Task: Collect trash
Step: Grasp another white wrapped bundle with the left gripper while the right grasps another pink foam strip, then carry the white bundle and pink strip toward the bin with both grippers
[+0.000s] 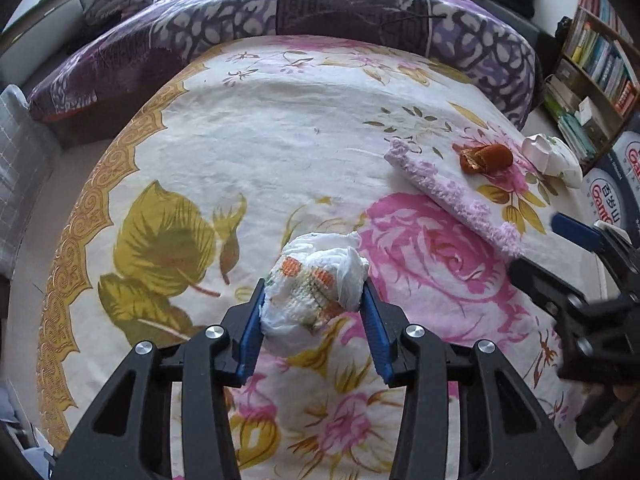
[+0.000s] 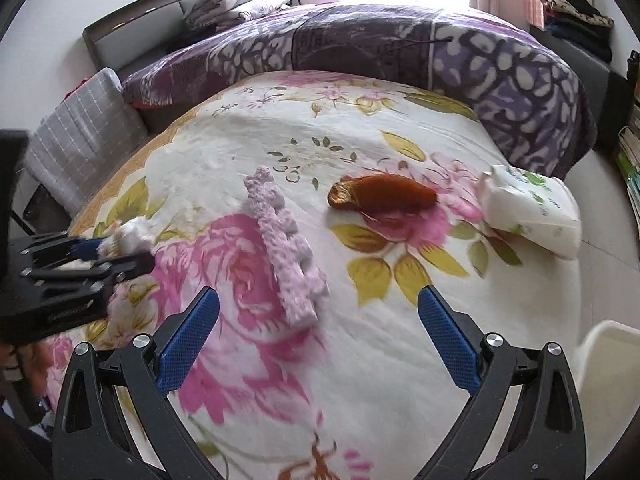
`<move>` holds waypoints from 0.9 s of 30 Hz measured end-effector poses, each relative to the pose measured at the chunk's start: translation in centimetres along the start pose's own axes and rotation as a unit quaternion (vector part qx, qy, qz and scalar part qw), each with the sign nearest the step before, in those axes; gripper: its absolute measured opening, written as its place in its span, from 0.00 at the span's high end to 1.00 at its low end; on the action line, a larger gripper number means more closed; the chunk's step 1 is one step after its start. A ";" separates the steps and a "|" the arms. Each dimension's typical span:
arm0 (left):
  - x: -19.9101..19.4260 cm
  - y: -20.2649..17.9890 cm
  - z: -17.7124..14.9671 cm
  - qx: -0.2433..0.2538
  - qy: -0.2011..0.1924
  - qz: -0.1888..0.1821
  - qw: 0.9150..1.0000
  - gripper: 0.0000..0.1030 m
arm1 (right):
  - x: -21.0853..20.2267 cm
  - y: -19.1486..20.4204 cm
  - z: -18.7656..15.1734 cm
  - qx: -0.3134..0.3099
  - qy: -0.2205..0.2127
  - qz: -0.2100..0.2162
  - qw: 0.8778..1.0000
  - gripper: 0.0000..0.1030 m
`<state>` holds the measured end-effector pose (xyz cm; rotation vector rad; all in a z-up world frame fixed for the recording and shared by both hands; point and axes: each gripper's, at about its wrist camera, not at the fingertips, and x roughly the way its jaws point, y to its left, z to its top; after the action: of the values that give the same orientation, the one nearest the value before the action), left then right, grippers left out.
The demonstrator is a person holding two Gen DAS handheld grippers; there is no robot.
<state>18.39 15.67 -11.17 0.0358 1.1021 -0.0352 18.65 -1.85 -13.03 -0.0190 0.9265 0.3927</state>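
My left gripper is shut on a crumpled white diaper with orange print, over the flowered bedspread. It shows blurred at the left of the right wrist view. My right gripper is open and empty above the bedspread, just short of a strip of lilac foam. Beyond lie a brown wrapper and a white tissue pack. In the left wrist view the foam strip, wrapper and tissue pack lie at the right.
A purple rolled quilt lines the far edge of the bed. A bookshelf and blue cartons stand to the right. A grey checked cushion sits at the left. A white object shows at the lower right.
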 end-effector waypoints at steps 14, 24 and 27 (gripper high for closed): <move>-1.1 -0.3 -0.3 0.004 -0.008 -0.007 1.000 0.56 | 2.2 1.3 0.2 -0.015 0.012 -0.014 1.000 0.76; -4.0 -0.1 0.4 -0.033 -0.049 -0.009 0.998 0.56 | -1.6 2.6 0.7 -0.015 -0.023 -0.041 0.999 0.78; -5.3 -0.1 0.8 -0.046 -0.066 -0.006 0.997 0.56 | -3.5 2.7 1.0 -0.008 -0.033 -0.047 0.998 0.78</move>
<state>16.68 15.59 -6.14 -0.0547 0.9713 0.0014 16.65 -0.30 -9.31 -0.0642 0.8532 0.3119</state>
